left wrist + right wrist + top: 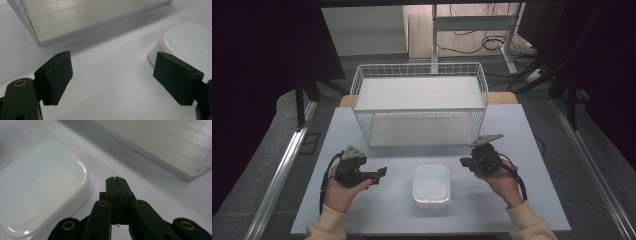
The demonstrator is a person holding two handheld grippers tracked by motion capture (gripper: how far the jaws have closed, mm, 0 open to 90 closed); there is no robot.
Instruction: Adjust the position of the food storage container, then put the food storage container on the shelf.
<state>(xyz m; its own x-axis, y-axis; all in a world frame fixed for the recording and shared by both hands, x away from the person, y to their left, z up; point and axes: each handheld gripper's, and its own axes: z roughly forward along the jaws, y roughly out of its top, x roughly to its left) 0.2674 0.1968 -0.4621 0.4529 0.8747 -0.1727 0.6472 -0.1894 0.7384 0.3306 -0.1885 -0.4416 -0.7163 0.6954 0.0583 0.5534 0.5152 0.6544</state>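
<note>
White lidded container [431, 185] sat near-centre on the table [512, 210], between the two grippers, its long axis running near to far. It lay just to the right of the left gripper [381, 172] and just to the left of the right gripper [465, 161]; both stood close, the gaps looked about equal, and neither touched it.

Left gripper: jaws spread wide, nothing between them; in the left gripper view the container's rounded corner [185, 40] showed beyond the right-hand pad. Right gripper [116, 181]: jaws pressed together, holding nothing, tips aimed past the container's far right corner [42, 185].

Judgement: the open left gripper seemed the readier to take the container, across its short side.

Surface: plain pale grey tabletop, matte. Wire basket [419, 102] with white shelves stood on the far half, behind the container. Beyond it: grey floor, desk legs, loose cables, dark curtains either side.
</note>
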